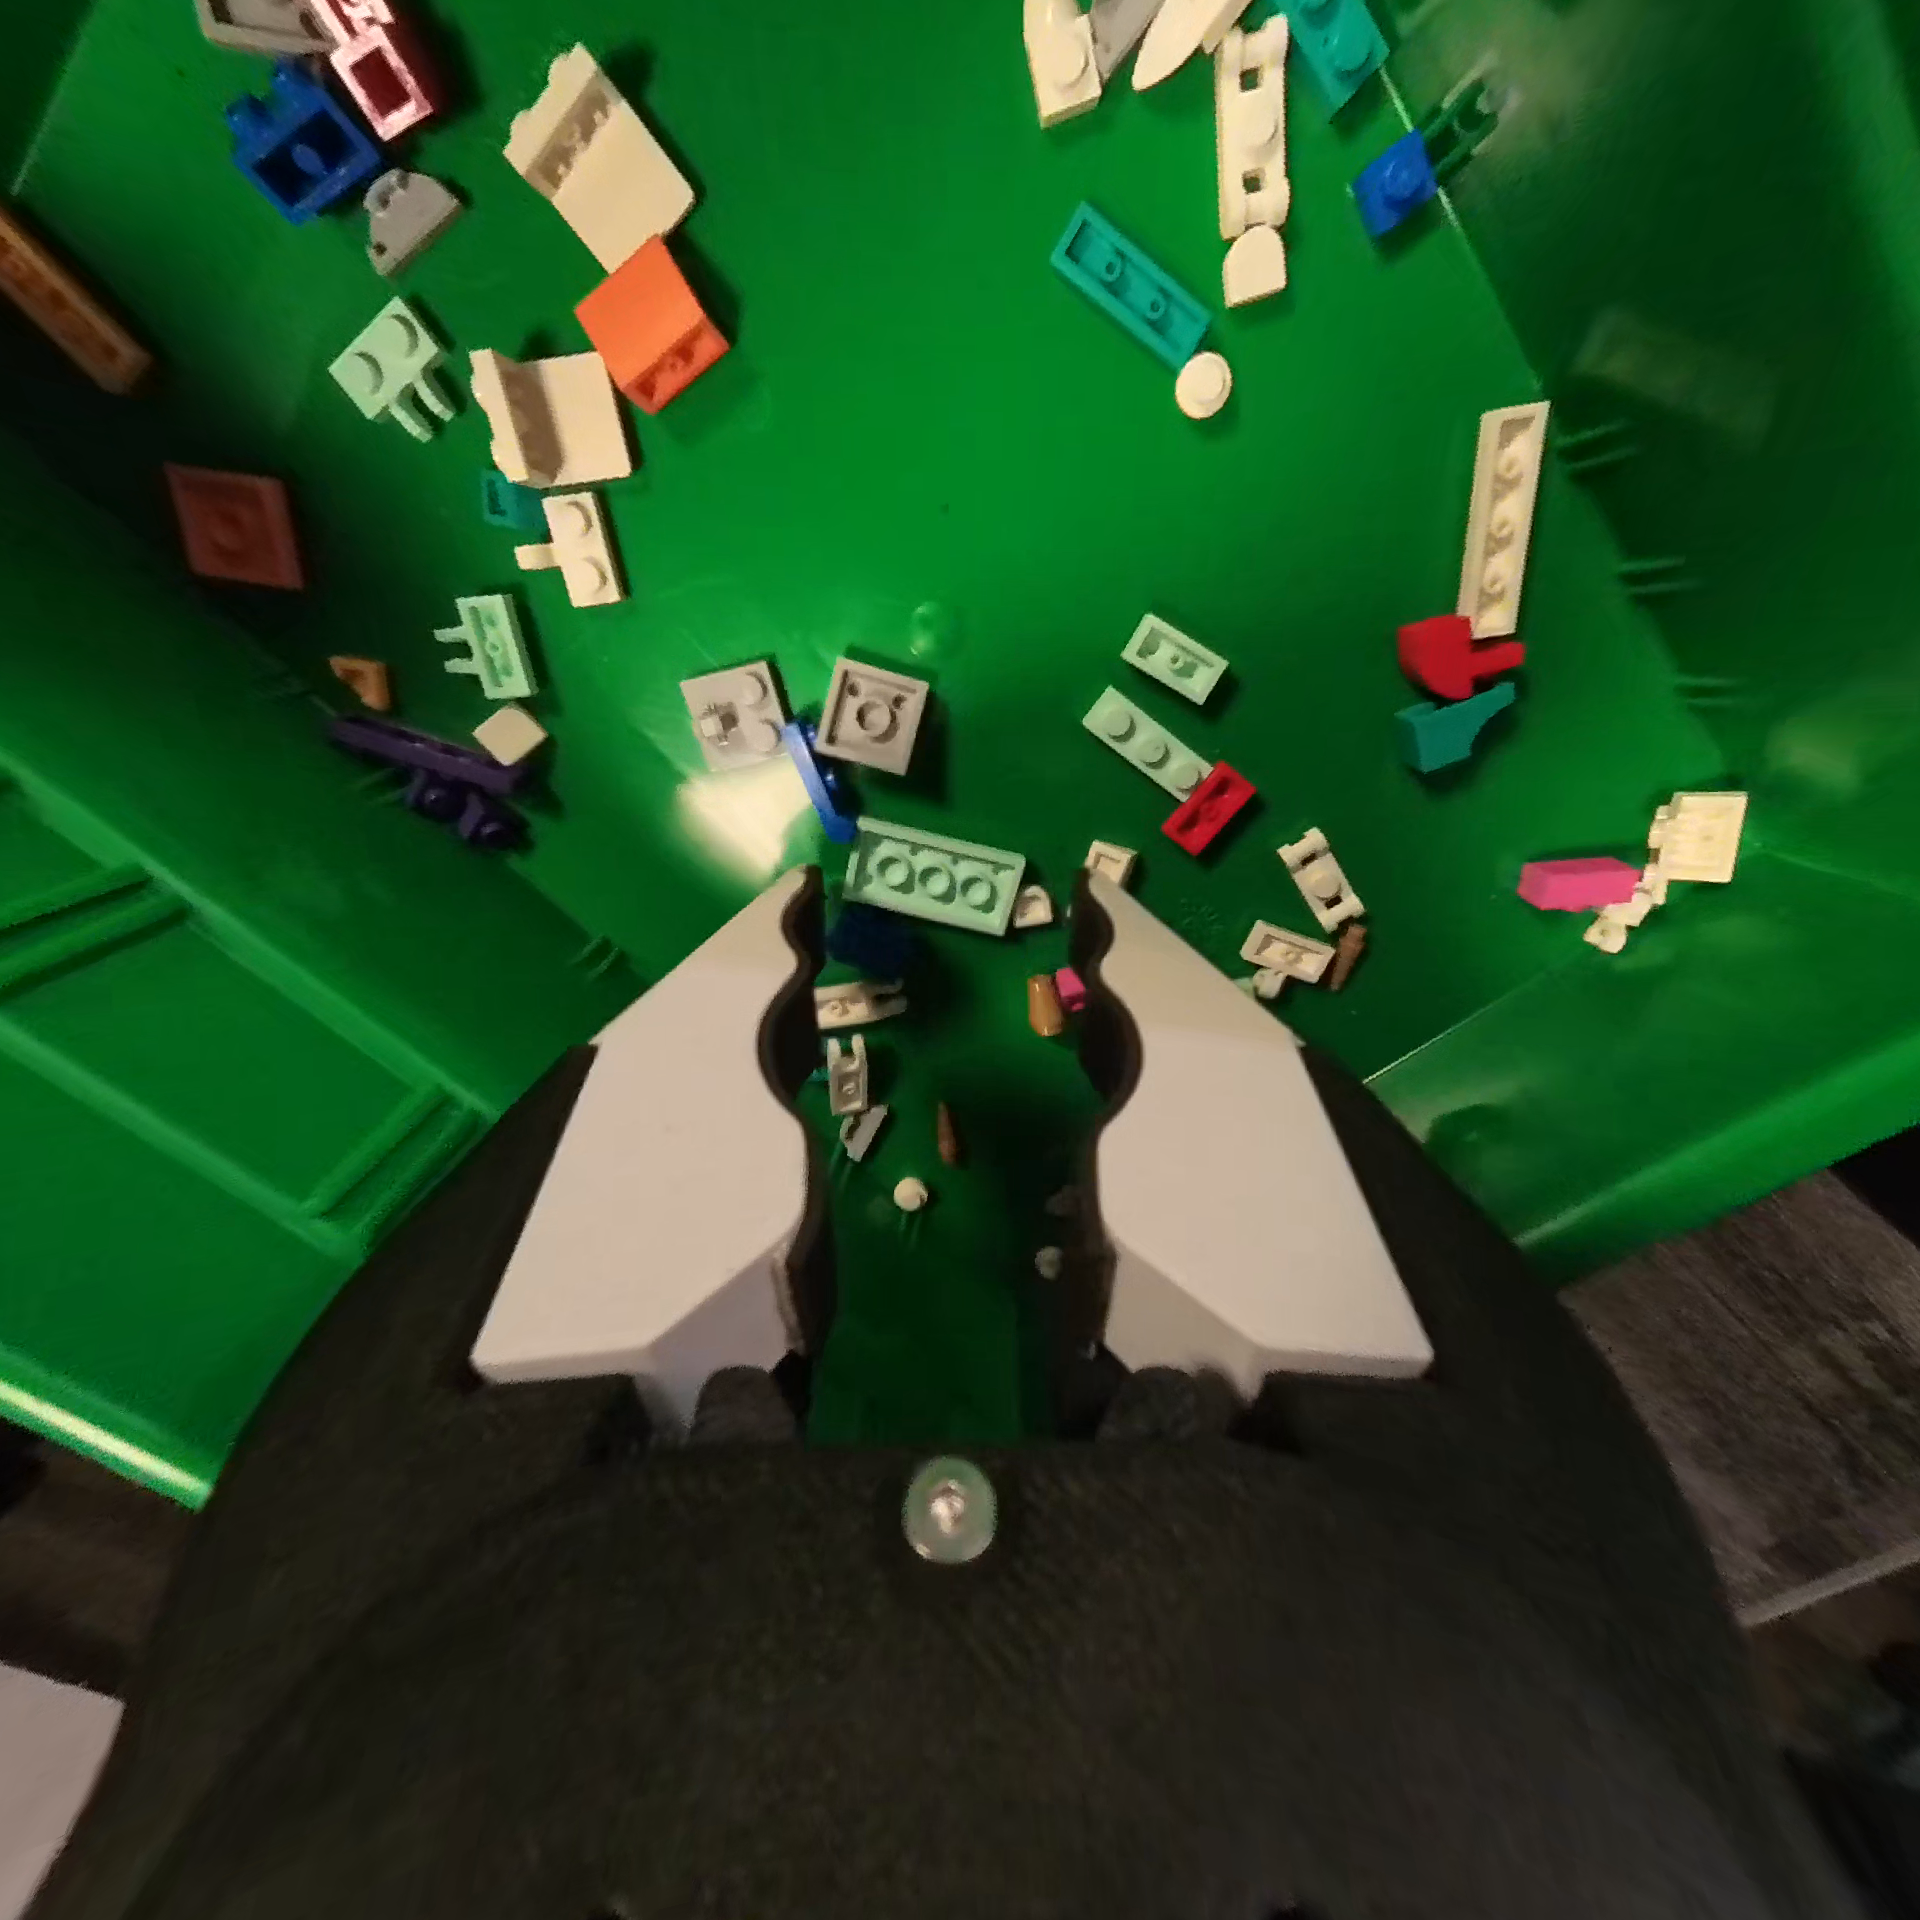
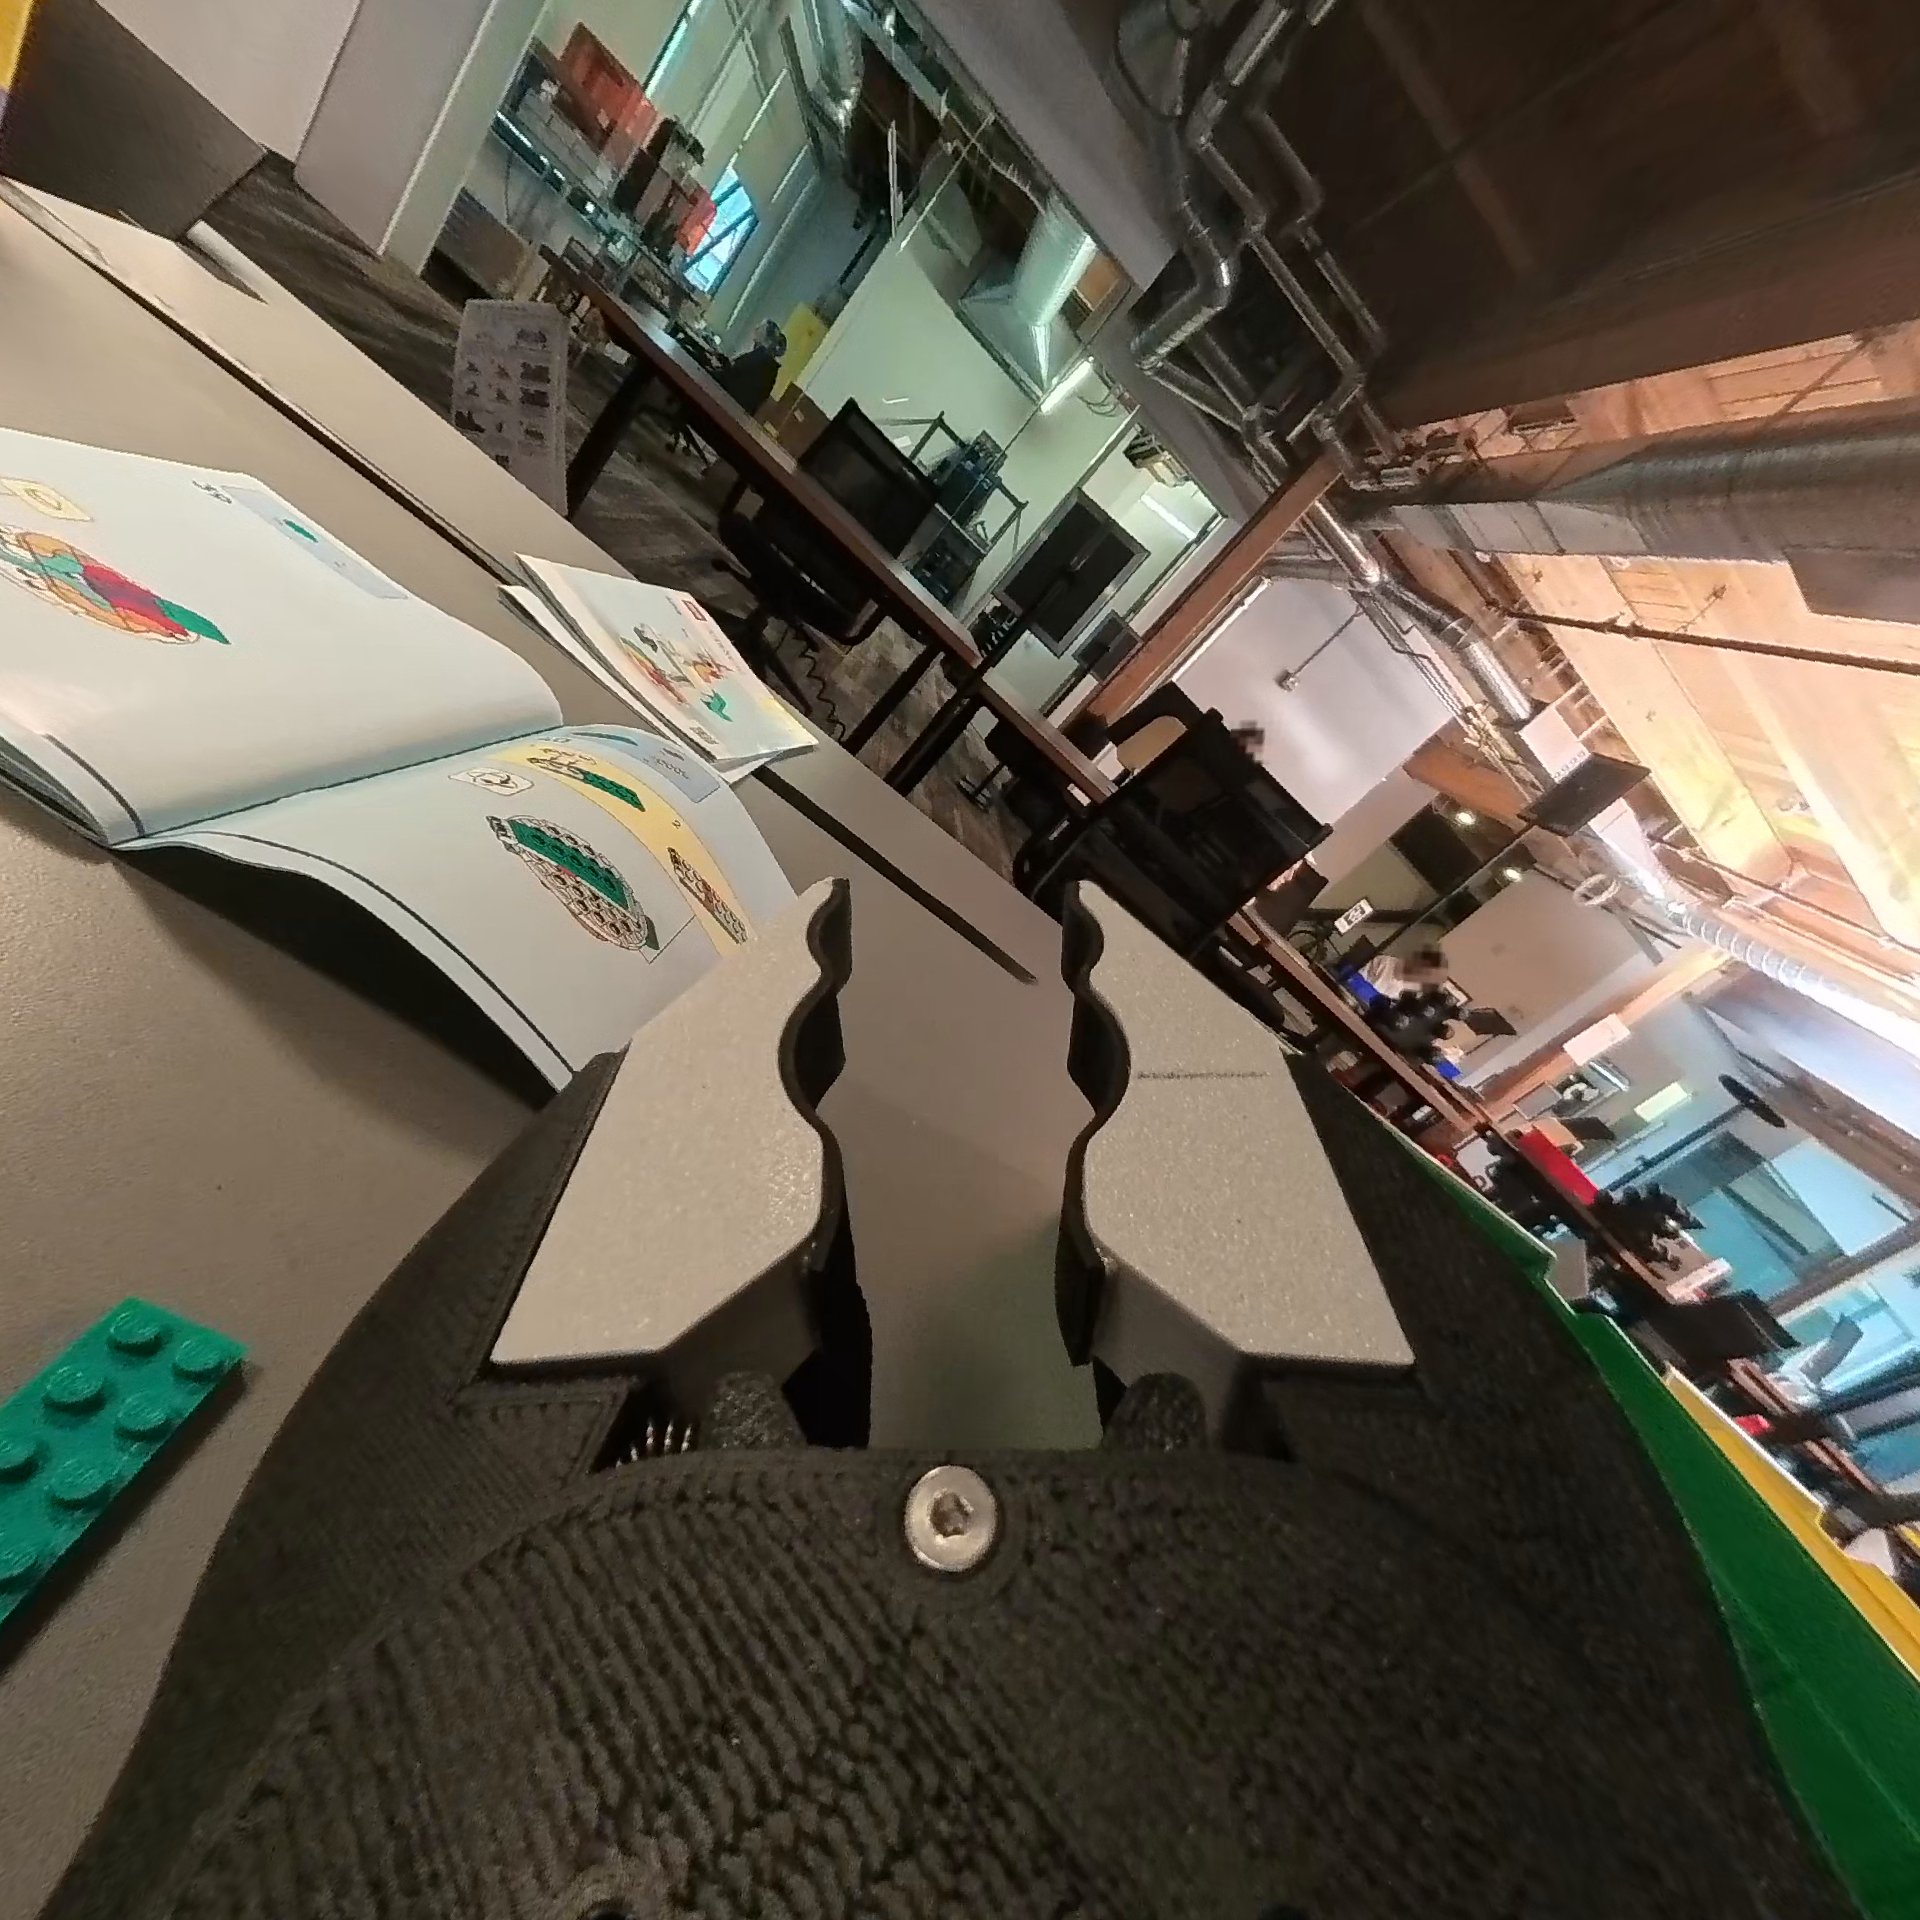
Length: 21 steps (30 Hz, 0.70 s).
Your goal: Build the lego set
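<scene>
Left wrist view, claw [image 1: 945,894] agape above green tray [image 1: 1039,499]

Inside the green plastic tray [image 1: 935,436], a bare strip ran down the middle, far from the open left gripper [image 1: 945,894]. Nearer, a mint rectangular plate [image 1: 933,873] and small loose pieces crowded its fingertips; tray walls hemmed both sides.
</scene>
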Tool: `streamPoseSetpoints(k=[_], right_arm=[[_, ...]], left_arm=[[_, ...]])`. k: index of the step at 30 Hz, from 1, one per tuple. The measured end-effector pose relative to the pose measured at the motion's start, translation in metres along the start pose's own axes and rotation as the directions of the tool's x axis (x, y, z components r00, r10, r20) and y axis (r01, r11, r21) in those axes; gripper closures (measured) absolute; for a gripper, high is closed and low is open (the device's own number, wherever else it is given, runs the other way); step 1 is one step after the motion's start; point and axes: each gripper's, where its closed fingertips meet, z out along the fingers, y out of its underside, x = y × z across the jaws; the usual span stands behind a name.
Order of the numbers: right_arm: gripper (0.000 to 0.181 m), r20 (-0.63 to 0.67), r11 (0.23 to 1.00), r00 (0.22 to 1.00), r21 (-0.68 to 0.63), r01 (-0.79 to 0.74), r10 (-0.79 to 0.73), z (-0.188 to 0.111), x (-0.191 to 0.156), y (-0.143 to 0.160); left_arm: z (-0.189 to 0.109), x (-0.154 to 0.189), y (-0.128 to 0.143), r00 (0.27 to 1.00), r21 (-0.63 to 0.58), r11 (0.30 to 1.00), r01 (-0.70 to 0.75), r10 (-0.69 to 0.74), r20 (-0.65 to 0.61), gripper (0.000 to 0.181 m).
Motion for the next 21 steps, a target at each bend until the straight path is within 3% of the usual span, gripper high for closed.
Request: streamPoseSetpoints(k=[10, 15, 18, 21], right_arm=[[0.142, 0.000, 1.000, 1.000, 0.012, -0.004, 0.004, -0.001, 0.000, -0.002], [0.142, -0.011, 0.999, 1.000, 0.039, -0.019, 0.019, -0.002, 0.003, -0.006], [0.142, -0.017, 0.997, 0.999, 0.066, -0.041, 0.042, -0.005, 0.006, -0.010], [0.142, 0.001, 0.991, 0.998, 0.110, -0.070, 0.070, -0.007, 0.005, -0.017]], left_arm=[[0.003, 0.001, 0.002, 1.000, 0.001, 1.000, -0.009, 0.009, -0.005, 0.149], [-0.006, 0.000, -0.007, 1.000, 0.108, 0.994, 0.009, -0.009, 0.006, 0.149], [-0.030, -0.013, -0.010, 0.990, 0.168, 0.986, 0.017, -0.041, 0.137, 0.149], [-0.076, -0.029, -0.017, 0.928, 0.251, 0.968, 0.010, -0.103, 0.358, 0.149]])
